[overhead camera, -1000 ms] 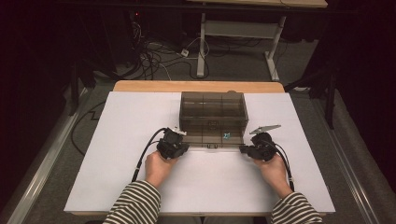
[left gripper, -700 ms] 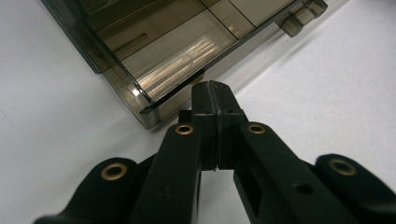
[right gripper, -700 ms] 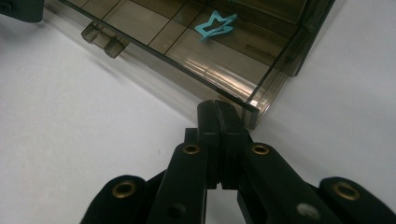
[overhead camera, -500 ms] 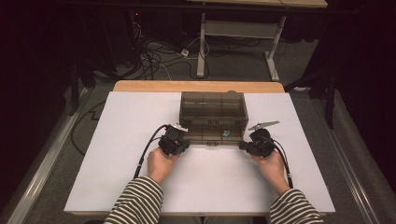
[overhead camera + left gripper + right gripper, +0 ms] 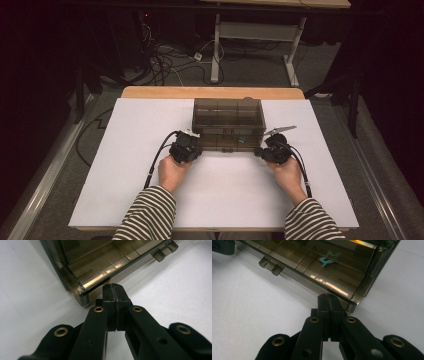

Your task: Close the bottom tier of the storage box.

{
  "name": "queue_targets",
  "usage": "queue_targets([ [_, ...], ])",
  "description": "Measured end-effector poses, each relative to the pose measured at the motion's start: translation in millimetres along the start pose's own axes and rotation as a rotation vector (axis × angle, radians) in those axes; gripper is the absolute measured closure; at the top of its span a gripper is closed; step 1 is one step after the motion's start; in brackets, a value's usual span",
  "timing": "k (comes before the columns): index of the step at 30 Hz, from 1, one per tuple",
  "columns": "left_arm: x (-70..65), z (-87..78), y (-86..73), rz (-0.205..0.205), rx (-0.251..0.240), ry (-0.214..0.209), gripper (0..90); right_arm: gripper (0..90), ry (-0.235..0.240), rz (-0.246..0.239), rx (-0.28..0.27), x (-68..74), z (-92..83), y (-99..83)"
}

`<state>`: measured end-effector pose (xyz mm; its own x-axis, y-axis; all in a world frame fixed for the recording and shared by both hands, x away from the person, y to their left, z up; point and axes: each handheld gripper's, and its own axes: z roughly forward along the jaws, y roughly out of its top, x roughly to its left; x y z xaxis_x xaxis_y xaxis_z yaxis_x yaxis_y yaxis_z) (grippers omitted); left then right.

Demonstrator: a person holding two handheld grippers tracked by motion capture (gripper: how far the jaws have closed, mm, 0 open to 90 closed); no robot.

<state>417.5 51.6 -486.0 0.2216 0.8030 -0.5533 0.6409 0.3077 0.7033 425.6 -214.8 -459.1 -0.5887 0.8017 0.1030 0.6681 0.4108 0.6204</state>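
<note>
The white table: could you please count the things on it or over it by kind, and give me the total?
Smoky transparent compartment box: 1
Hand-held gripper, jaws shut, at the box's near edge: 2, left and right
Small teal piece inside the box: 1
Total: 4

Light from overhead falls on the white surface (image 5: 125, 165) while the room around it sinks into near-black. In both gripper views, warm glare streaks the smoky plastic box (image 5: 95, 272), and the near black fingers (image 5: 328, 312) blur softly out of focus.
</note>
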Motion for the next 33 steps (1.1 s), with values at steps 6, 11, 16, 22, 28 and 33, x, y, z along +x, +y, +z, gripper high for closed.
queue_targets([
  [6, 2.2, 1.6, 1.8, -0.004, -0.01, 0.002, 87.1, 90.0, -0.008, 0.007, 0.0, -2.0, 2.3, 1.5],
  [11, 5.7, 3.5, 2.9, 0.008, -0.003, 0.005, 87.1, 90.0, -0.017, 0.018, 0.004, -3.7, 5.5, 2.8],
  [16, 5.7, 6.3, 4.2, 0.002, -0.011, 0.01, 87.1, 90.0, -0.028, 0.016, 0.003, -4.3, 6.6, 6.6],
  [22, 5.9, 6.6, 7.6, 0.09, 0.05, 0.016, 87.0, 90.0, -0.041, 0.014, 0.004, -4.1, 7.2, 10.0],
  [28, 4.9, 11.6, 8.6, 0.048, 0.016, 0.019, 87.0, 90.0, -0.055, 0.018, 0.003, -6.8, 9.3, 11.3],
  [33, 6.4, 13.3, 11.1, 0.038, 0.009, 0.02, 87.0, 90.0, -0.063, 0.029, -0.002, -8.9, 11.2, 12.3],
])
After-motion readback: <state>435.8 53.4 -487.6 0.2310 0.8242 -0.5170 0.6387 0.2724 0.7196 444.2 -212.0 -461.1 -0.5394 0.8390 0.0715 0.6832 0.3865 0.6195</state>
